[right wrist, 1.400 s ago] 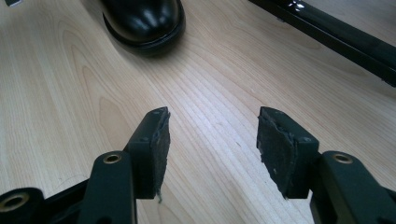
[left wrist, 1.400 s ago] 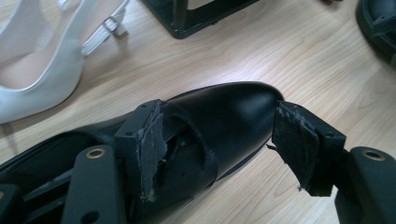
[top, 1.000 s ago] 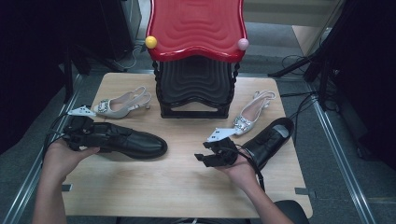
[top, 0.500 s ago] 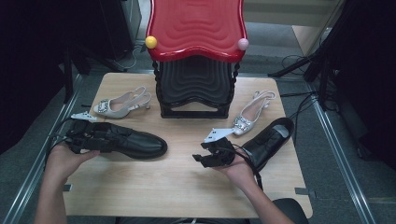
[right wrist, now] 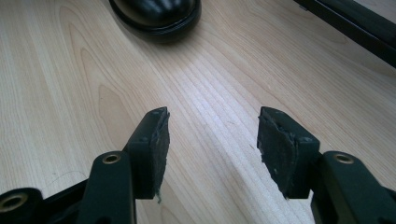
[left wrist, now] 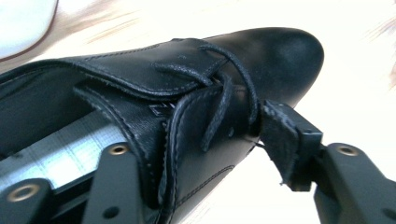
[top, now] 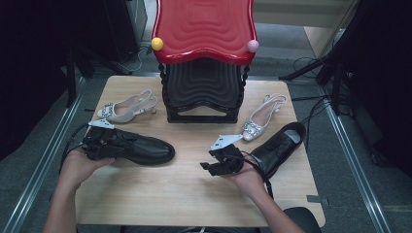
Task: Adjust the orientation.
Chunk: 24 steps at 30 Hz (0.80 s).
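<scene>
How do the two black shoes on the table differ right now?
The left black shoe lies sideways, toe pointing right, with the left tool at its side wall, one jaw inside the opening, one outside. The right black shoe lies slanted by the table's right edge, untouched. Both are black leather lace-ups.

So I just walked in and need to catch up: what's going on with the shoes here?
A person works at the table with a hand-held gripper in each hand. The left hand-held gripper straddles one side wall of a black lace-up shoe, one jaw inside and one outside, and its jaws have just been closing. The right hand-held gripper hangs open over bare wood, holding nothing.
</scene>
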Motion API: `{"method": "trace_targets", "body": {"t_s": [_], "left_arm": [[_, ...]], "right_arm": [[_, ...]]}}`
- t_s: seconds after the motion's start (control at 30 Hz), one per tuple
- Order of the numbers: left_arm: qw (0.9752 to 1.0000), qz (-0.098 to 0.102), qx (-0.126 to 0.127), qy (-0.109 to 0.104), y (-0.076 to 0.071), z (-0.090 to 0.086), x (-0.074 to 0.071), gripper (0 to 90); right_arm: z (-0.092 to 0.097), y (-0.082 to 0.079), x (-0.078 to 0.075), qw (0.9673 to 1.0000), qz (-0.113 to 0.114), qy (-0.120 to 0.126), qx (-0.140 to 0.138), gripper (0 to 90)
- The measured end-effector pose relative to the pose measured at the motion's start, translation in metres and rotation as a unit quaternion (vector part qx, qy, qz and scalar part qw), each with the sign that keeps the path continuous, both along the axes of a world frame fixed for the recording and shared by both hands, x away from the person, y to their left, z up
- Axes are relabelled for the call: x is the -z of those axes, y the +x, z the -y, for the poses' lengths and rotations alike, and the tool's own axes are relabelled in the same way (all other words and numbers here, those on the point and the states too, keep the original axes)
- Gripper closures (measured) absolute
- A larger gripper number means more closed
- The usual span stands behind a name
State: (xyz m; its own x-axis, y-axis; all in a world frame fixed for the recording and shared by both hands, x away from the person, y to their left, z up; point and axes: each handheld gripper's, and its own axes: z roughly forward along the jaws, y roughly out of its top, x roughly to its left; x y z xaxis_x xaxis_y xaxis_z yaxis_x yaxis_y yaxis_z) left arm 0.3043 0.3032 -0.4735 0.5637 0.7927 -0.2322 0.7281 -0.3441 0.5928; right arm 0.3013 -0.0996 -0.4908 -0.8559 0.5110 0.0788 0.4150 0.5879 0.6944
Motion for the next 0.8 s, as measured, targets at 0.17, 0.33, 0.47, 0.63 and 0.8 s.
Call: {"method": "trace_targets", "body": {"t_s": [0.17, 0.33, 0.47, 0.63, 0.8], "left_arm": [[0.9993, -0.015, 0.006, -0.034, 0.001, 0.003, -0.003, 65.4], [0.998, -0.032, 0.007, -0.054, 0.002, 0.007, -0.007, 76.4], [0.9983, -0.031, 0.011, -0.049, 0.001, 0.014, -0.012, 79.8], [0.9985, -0.019, 0.021, -0.047, 0.001, 0.023, -0.019, 81.4], [0.9966, -0.018, 0.045, -0.067, 0.004, 0.036, -0.026, 81.2]], "right_arm": [[0.0, 0.0, 0.0, 1.0, 0.001, 0.001, 0.0, 44.8], [0.001, 0.0, -0.001, 1.0, -0.002, 0.003, 0.001, 44.8], [0.002, 0.001, -0.001, 1.0, -0.001, 0.008, 0.002, 45.0], [0.003, 0.0, -0.002, 0.9999, 0.0, 0.009, 0.005, 45.0], [0.007, -0.002, -0.003, 0.9999, 0.001, 0.012, 0.011, 45.0]]}}
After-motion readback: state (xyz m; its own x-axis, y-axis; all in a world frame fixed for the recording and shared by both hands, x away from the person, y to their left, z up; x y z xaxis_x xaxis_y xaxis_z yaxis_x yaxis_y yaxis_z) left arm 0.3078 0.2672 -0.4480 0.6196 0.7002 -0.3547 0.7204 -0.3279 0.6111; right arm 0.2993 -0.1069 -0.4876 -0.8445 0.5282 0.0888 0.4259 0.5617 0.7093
